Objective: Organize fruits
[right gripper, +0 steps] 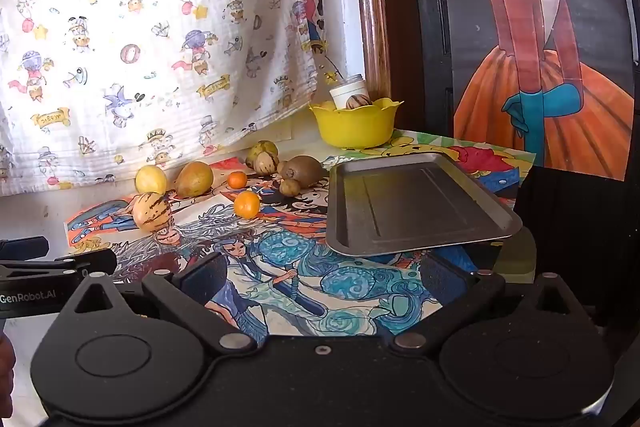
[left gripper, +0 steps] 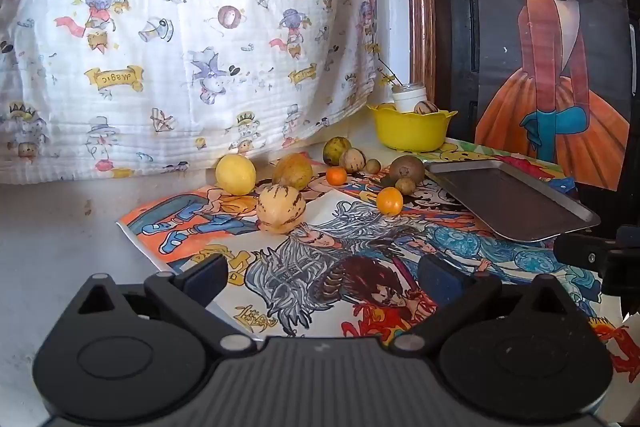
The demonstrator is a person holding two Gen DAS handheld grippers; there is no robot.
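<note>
Striped cream melon (left gripper: 281,207) lying ahead and slightly left of spread left gripper (left gripper: 322,277), nearer than equally spread right gripper (right gripper: 322,279), both gripping nothing.

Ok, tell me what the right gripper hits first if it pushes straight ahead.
Probably the metal tray: the right gripper is open and empty, and the tray's near edge sits just beyond its fingertips, slightly right. Depth is uncertain.

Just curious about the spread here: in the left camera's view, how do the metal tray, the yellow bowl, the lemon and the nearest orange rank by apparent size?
1. Tray
2. Bowl
3. Lemon
4. Orange

The bowl stands farther back than the rest, so its true size is probably greater than it looks.
</note>
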